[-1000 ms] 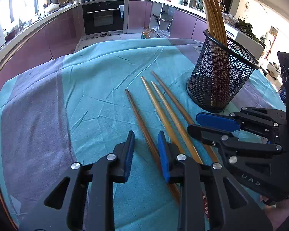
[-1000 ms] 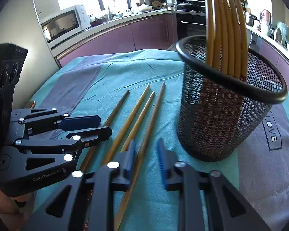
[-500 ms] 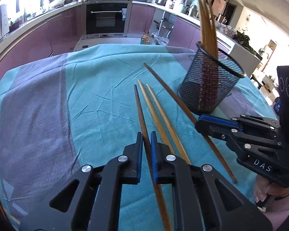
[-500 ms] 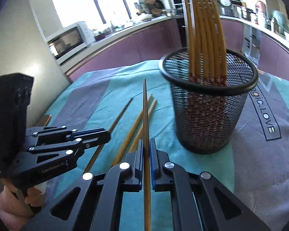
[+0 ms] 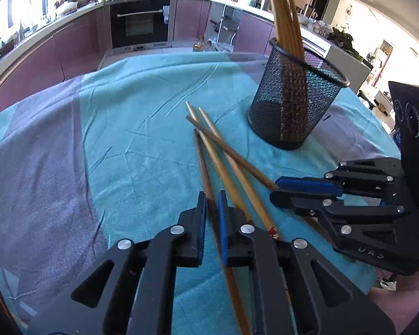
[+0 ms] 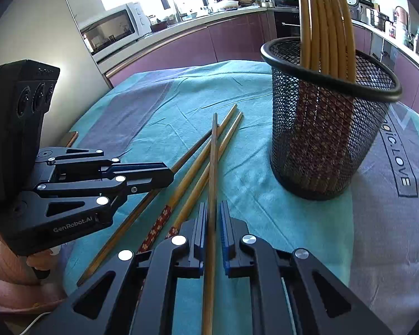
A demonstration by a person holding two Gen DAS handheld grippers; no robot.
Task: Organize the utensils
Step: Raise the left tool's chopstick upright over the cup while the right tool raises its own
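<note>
- The left claw (image 5: 211, 205) was clenched on a dark brown chopstick (image 5: 202, 162), which ran between its blue pads and forward over the desk's teal cloth (image 5: 142, 128).
- The right claw (image 6: 211, 217) was clamped on a lighter wooden chopstick (image 6: 214, 150) that pointed ahead between its fingers, its far end crossing above the two chopsticks beneath.
- In the left wrist view the right claw's chopstick angled in from the right and passed over the loose pair.
- Two pale chopsticks (image 6: 209, 156) lay side by side on the cloth between the two claws, their patterned red ends (image 6: 156, 229) toward the person.
- Whether the gripped sticks touched the loose pair where they crossed could not be told.
- A black mesh holder (image 6: 326, 139) stood upright on the cloth to the right of the loose sticks, near but apart from them.
- Several chopsticks (image 6: 324, 22) stood bunched in the holder, leaning and rising well above its rim.
- Grey bands and printed lettering (image 6: 399, 159) marked the cloth beside the holder.
- A kitchen counter with purple cabinet fronts (image 6: 181, 47) curved behind the desk, bearing a microwave (image 6: 111, 30); a built-in oven (image 5: 141, 23) showed in the left wrist view.
</note>
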